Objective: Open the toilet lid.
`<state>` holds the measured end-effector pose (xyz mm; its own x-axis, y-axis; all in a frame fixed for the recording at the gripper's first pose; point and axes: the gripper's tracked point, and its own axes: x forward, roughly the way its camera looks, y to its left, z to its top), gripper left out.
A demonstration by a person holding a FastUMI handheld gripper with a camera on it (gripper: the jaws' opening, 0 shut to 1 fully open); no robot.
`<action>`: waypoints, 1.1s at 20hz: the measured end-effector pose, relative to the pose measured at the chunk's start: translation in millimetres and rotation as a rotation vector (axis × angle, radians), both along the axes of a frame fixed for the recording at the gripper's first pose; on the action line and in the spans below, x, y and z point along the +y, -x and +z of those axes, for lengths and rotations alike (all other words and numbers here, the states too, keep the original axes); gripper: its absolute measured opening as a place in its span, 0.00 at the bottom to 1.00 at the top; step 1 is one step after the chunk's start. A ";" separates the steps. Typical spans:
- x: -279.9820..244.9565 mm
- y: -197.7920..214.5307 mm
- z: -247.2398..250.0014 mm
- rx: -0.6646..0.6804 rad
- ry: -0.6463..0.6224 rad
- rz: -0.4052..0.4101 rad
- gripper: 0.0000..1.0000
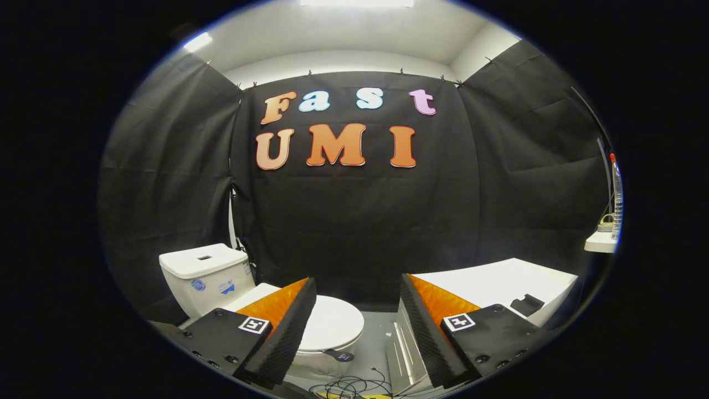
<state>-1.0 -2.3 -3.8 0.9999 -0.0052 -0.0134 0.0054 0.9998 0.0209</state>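
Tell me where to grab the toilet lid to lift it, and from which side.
Probably by the small dark tab on the front edge of the closed toilet lid, coming from the front, opposite the tank. The lid lies flat, so the tab looks like the easiest hold. The open gripper is above, touching nothing.

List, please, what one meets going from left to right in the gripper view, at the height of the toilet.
Toilet tank → closed toilet lid, partly behind the left finger → open gap between the jaws of the gripper, holding nothing → white bathtub → small white shelf.
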 end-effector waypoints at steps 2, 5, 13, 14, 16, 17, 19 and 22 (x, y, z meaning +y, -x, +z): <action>0.8 -1.1 -0.5 0.000 0.010 0.001 0.98; 3.7 -1.1 -0.2 0.003 0.019 0.006 0.98; 5.1 -0.3 -2.1 0.006 0.031 0.013 0.98; 4.8 -1.9 -2.2 0.003 0.025 0.014 0.98; 4.1 -0.9 -2.0 0.004 0.016 0.013 0.98; 2.4 -0.4 -1.2 0.004 0.013 0.009 0.98; 0.5 -1.8 -2.6 0.009 0.002 0.006 0.98; 8.7 -1.2 -0.1 0.005 -0.072 0.037 0.98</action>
